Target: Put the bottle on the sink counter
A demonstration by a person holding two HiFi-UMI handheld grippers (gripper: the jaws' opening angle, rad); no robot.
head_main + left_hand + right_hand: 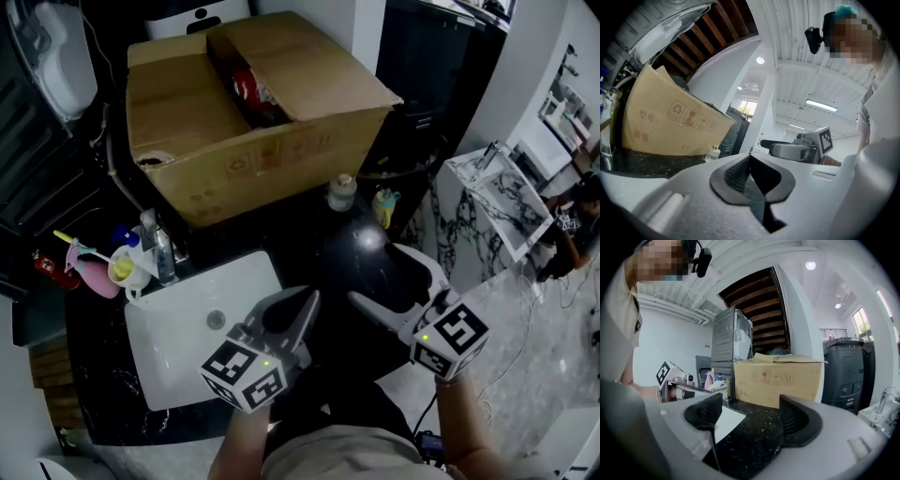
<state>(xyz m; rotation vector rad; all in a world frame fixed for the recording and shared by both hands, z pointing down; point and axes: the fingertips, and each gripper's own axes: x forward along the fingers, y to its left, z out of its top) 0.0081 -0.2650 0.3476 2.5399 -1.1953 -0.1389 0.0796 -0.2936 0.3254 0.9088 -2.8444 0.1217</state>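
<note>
The black sink counter [349, 251] carries everything here, and the task's bottle [341, 192] stands upright on it already, just in front of the big open cardboard box [234, 141] that fills the counter's back. Neither tool holds anything, so the placing looks either finished or not yet begun; I cannot tell which. The white sink [183, 333] lies left of the bare stone. Both tools hang low near the person's body, well apart from the bottle. The left gripper [305, 305] has its pads pressed together on nothing; the right gripper [375, 272] is spread wide with only counter between its jaws. If the bottle needs moving, the right one has a clear forward reach. A small yellow-green container [385, 206] stands near the bottle and could be knocked. The faucet [159, 246] and a cup [127, 267] sit clear at the left.
</note>
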